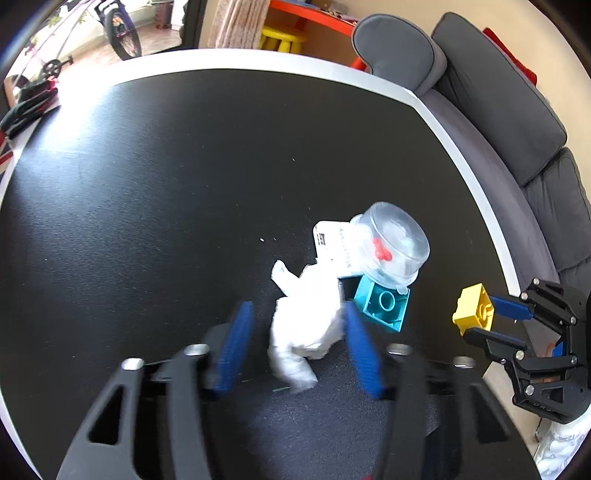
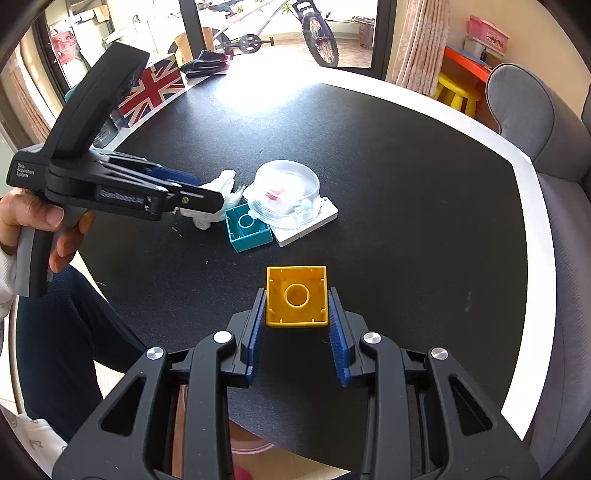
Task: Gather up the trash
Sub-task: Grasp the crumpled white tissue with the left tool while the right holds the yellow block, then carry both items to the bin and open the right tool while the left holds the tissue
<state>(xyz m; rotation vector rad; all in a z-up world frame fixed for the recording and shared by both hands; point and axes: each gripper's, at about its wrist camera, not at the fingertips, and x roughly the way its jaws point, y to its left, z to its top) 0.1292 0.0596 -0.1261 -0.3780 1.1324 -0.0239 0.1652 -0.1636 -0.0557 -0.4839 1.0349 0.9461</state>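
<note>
A crumpled white tissue (image 1: 303,325) lies on the black table (image 1: 147,206). My left gripper (image 1: 299,343) is open with its blue fingers on either side of the tissue. Beside it are a teal brick (image 1: 384,304), a clear plastic cup (image 1: 395,247) lying on a white flat box (image 1: 330,242). My right gripper (image 2: 297,314) is shut on a yellow brick (image 2: 297,295), held above the table's near edge. In the right wrist view the left gripper (image 2: 207,194) reaches over the tissue (image 2: 225,184), next to the teal brick (image 2: 247,229) and cup (image 2: 286,192).
A grey sofa (image 1: 498,122) runs along the table's right side. A Union Jack box (image 2: 153,92) and dark gloves (image 2: 207,62) sit at the far edge. A bicycle (image 2: 317,33) stands beyond the window. The person's leg (image 2: 62,332) is at the near left.
</note>
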